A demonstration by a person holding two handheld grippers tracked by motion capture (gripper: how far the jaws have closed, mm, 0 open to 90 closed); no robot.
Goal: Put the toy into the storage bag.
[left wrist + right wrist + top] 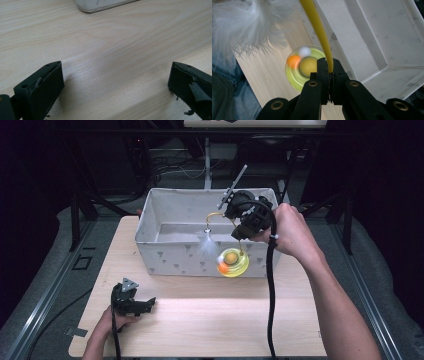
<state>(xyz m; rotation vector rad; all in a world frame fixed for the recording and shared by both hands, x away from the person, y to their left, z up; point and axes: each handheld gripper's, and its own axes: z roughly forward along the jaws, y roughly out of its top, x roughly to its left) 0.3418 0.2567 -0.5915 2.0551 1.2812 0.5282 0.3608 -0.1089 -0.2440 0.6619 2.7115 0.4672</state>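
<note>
Cat toy: yellow-green disc base [233, 262] with an orange ball [223, 268] on its track, hanging in the air in front of the near wall of the white fabric box [165, 255], toward that wall's right end. Curved yellow wand [220, 215] arching from the base up over the box, tipped with a white feather tuft [206, 241] at about 9 o'clock from the disc. Pinched around the wand: right gripper [329, 72], jaws pressed together on the thin yellow stem, pointing down toward the box, wrist raised, forearm slanting in from 5 o'clock. Cable hanging straight down from it. At 7 o'clock on the wooden table [210, 320]: left gripper [142, 305], resting low near the table's near left corner, jaws spread wide with bare wood between them.
</note>
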